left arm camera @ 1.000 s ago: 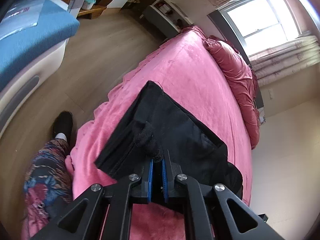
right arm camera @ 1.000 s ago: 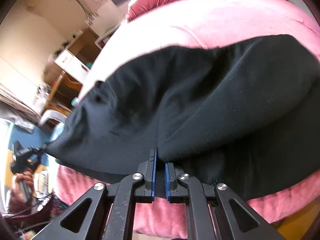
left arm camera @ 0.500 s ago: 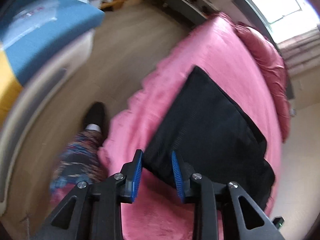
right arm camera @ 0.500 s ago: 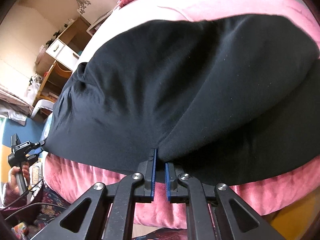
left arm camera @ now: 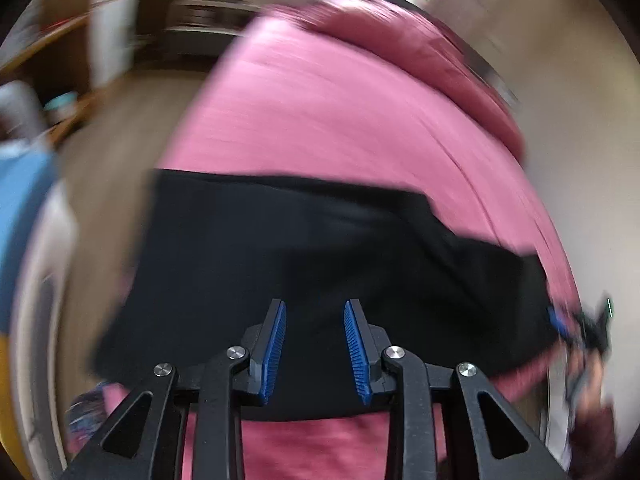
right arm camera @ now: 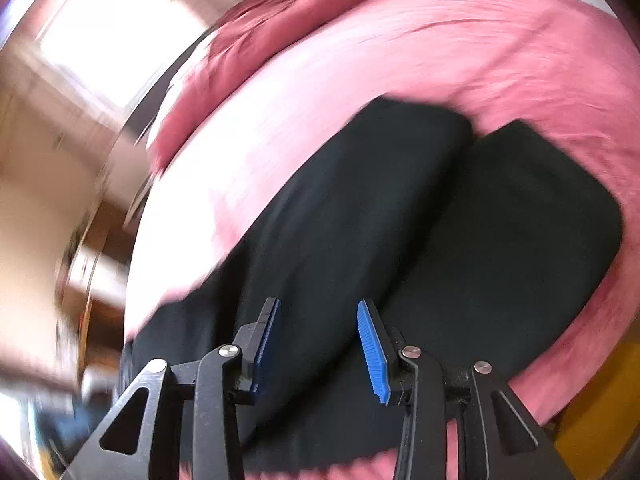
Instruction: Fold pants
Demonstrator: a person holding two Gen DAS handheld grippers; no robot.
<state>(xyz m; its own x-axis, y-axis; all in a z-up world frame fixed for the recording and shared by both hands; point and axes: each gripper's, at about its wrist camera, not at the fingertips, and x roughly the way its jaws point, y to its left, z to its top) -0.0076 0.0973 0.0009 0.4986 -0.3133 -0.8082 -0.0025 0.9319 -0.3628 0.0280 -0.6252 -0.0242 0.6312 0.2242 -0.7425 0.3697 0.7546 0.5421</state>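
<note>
Both tools gape empty: the left tool (left arm camera: 314,346) and the right tool (right arm camera: 318,350) hang just above the near edge of the folded black fabric pants (left arm camera: 320,264). The pants' long axis runs crosswise on the pink plush bed (left arm camera: 332,120), equally reachable.

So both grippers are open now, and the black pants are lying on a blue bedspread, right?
Not quite: the bedspread is pink, not blue, as the left wrist view shows. The rest holds: the left gripper and right gripper are open, and the black pants lie on it.
</note>
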